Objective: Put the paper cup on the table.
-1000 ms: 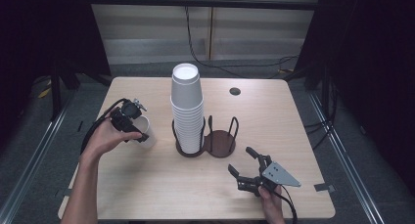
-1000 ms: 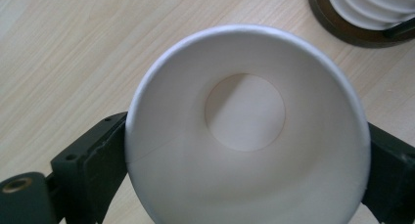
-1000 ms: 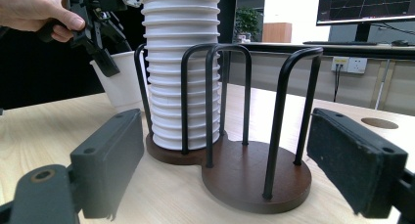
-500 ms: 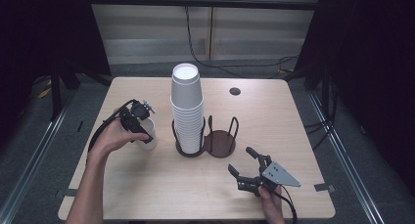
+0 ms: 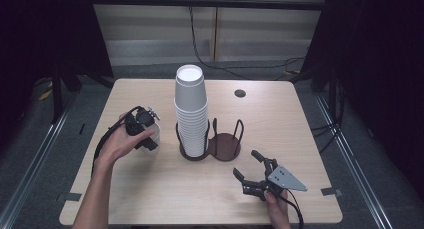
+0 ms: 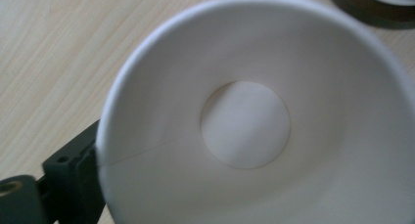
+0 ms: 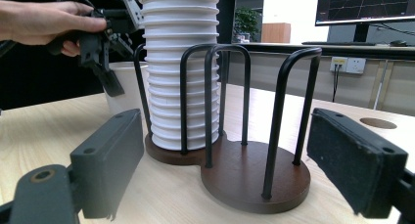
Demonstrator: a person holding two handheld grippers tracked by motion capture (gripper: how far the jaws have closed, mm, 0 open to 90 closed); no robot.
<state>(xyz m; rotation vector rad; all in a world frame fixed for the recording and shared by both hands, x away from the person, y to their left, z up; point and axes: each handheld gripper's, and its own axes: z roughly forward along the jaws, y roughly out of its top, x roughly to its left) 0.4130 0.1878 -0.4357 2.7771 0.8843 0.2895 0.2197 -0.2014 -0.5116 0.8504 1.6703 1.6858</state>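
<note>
Centre obstacle: tall cup stack [image 5: 191,109] in the left ring of the wire holder [image 5: 210,141], blocking direct passage between the table halves.
Holder, right ring: vacant, walled by upright black loops; entry from above.
9 o'clock of stack: single paper cup [image 5: 151,135] on the table [image 5: 165,194], just beside the stack; left gripper [image 5: 142,131] over it, one black jaw at the rim, jaws just widened; narrow gap between cup and stack.
5 o'clock of holder: right gripper [image 5: 248,166], jaws spread, nothing between; bare wood up to the holder base.
1 o'clock: round grommet hole [image 5: 240,93], flush, no hindrance.
6 to 7 o'clock: broad bare tabletop.
</note>
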